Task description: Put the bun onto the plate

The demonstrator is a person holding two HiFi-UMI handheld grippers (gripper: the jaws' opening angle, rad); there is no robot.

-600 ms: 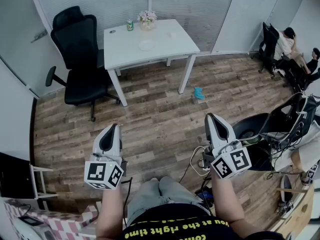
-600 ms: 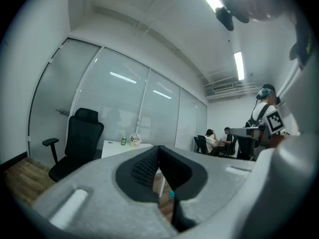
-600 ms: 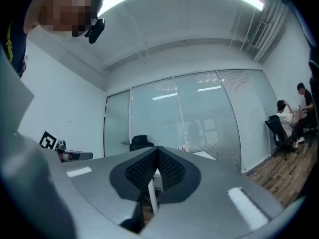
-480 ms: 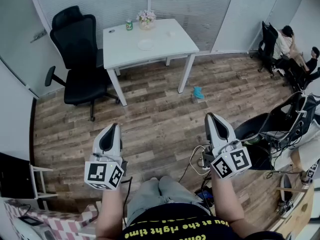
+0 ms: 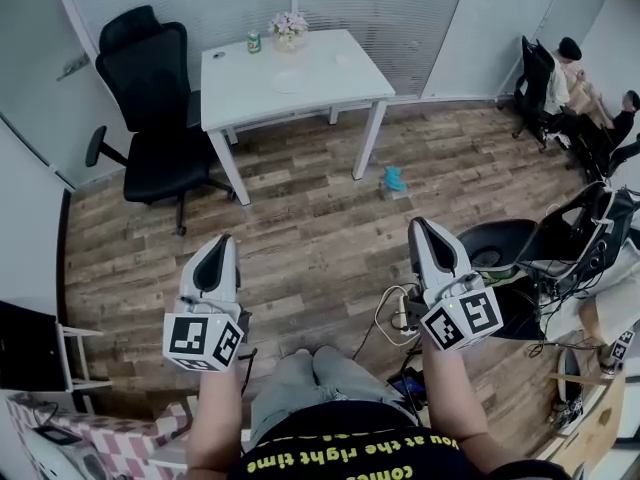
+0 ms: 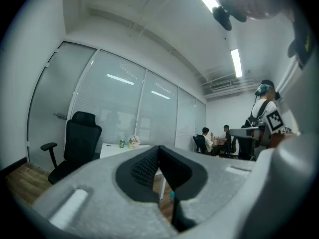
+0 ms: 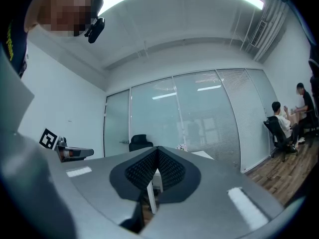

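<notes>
The bun is too small to make out for certain; a pale speck (image 5: pixel 343 60) at three o'clock of the plate (image 5: pixel 286 81) may be it, both lying on the white table (image 5: pixel 250 103). That table is standing well apart, at twelve o'clock from the left gripper (image 5: pixel 221 242) and the right gripper (image 5: pixel 418 226). Both are pointing level, clenched on nothing, and neither is looking clearly nearer.

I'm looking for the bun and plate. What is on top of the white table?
On the table: a green can, flowers, a white plate and two small things, too far off to tell whether either is the bun. Nothing covers them.
</notes>
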